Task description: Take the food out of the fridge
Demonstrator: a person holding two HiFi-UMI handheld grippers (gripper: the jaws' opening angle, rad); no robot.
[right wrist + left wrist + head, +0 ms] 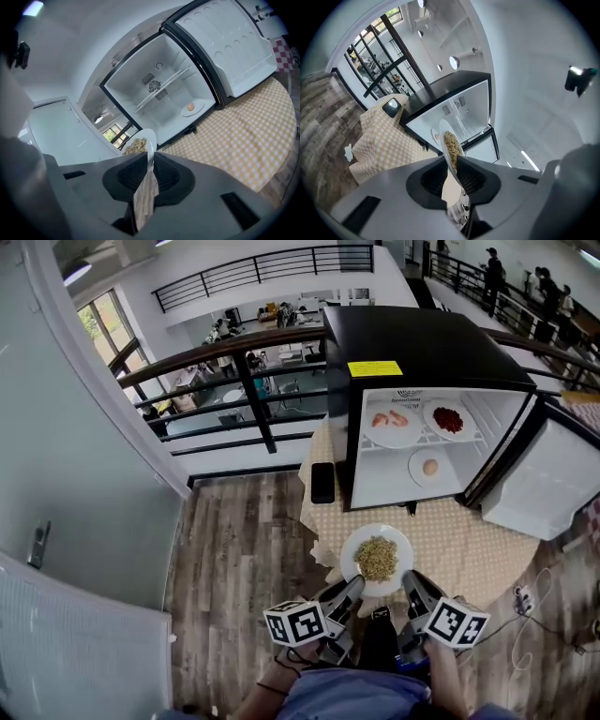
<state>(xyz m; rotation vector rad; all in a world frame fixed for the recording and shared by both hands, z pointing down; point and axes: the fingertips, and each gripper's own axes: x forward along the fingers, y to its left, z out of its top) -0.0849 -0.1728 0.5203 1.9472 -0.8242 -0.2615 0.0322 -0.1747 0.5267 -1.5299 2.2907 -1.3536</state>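
Plate: round, white, glossy. It carries one heap of tan stringy food in the middle, and the rim is bare. Can't tell noodles from sprouts. It is out of the fridge, and you hold it just in front of the open box, over the near part of the table.

Left gripper is clenched on the plate's near-left rim. Right gripper is clenched on the near-right rim. In both gripper views the rim sits edge-on between the pads.

Counts:
- Four plates in all, one in your grip and three in the fridge.
- Two are on the wire shelf: the pink plate with pale pink pieces and the red plate with a dark red pile.
- One is on the fridge floor, the egg plate, with one small round tan item.
- One fridge, one door, two marker cubes.

Fridge is a small box with a glossy black top and a white inside. The door is swung wide to the right and its liner is white moulded plastic. A yellow label sits on the top front edge. The table has a yellow-and-white check cloth. One black slab lies on it, just left of the fridge.

The floor is grey-brown wood plank. A black metal railing stands behind.
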